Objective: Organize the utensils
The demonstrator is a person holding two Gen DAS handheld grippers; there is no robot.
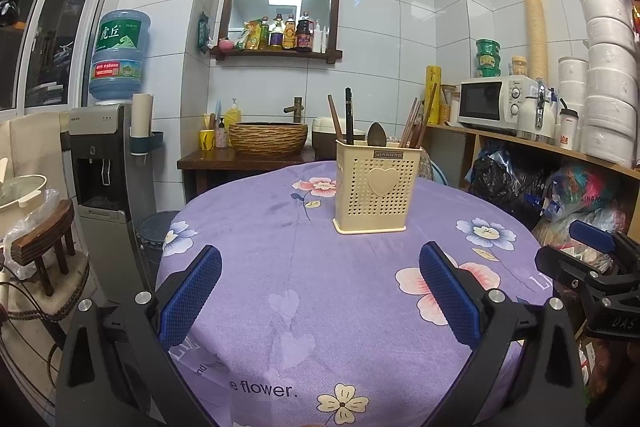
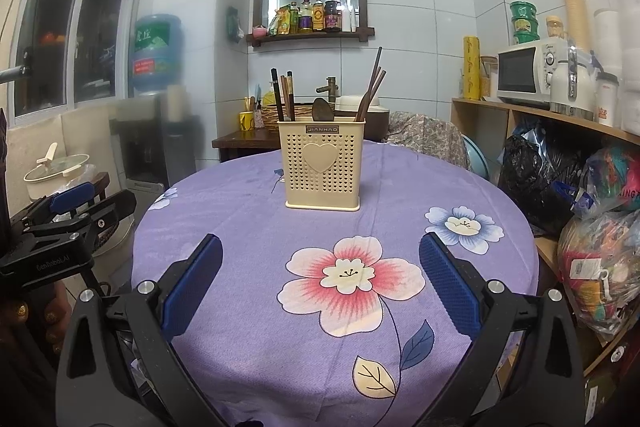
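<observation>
Cream holder (image 1: 371,194) marked "JIANHAO" stands on "flower." tablecloth (image 1: 280,267); left hand-held gripper (image 1: 320,269) and right hand-held gripper (image 2: 320,261) both released, empty

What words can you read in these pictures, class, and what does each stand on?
"JIANHAO": plate on the holder.
"虎丘": label on the water jug.
"flower.": print on the tablecloth.
"GenRoboLAI", doubtful: body of the left gripper.
"DAS": body of the right gripper.
Bottle labels on the shelf: too small.

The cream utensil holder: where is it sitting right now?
The cream utensil holder stands upright on the purple floral tablecloth toward the table's far side, right of centre in the left wrist view, ahead of both open tongs, with the woven basin behind it.
</observation>
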